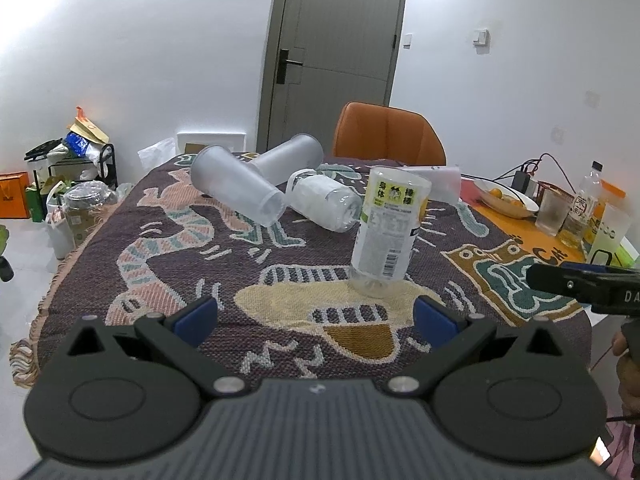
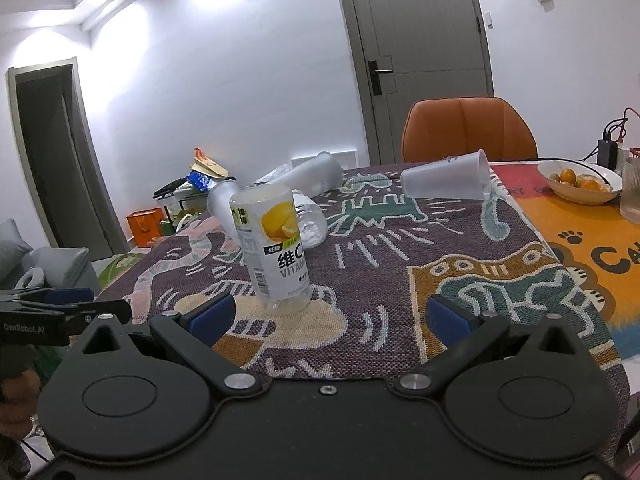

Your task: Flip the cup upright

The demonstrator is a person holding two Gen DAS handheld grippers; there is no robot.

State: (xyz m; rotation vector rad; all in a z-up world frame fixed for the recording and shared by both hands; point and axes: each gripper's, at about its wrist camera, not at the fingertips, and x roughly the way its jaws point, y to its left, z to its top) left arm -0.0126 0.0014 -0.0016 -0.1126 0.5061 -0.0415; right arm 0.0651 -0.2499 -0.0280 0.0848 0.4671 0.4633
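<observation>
A clear cup with a yellow lemon label (image 1: 386,232) stands on the patterned cloth, leaning a little; it also shows in the right wrist view (image 2: 276,250). My left gripper (image 1: 316,316) is open and empty, just short of it. My right gripper (image 2: 328,316) is open and empty, with the cup ahead to its left. Two frosted cups (image 1: 236,190) (image 1: 288,158) and a clear wrapped cup (image 1: 324,200) lie on their sides behind it. Another frosted cup (image 2: 446,180) lies on its side at the cloth's far right.
An orange chair (image 1: 390,136) stands at the table's far edge. A bowl of oranges (image 2: 580,180), a ribbed glass (image 1: 554,212), a bottle (image 1: 584,200) and cables sit on the orange mat at the right. Bags and boxes (image 1: 68,184) clutter the floor at the left.
</observation>
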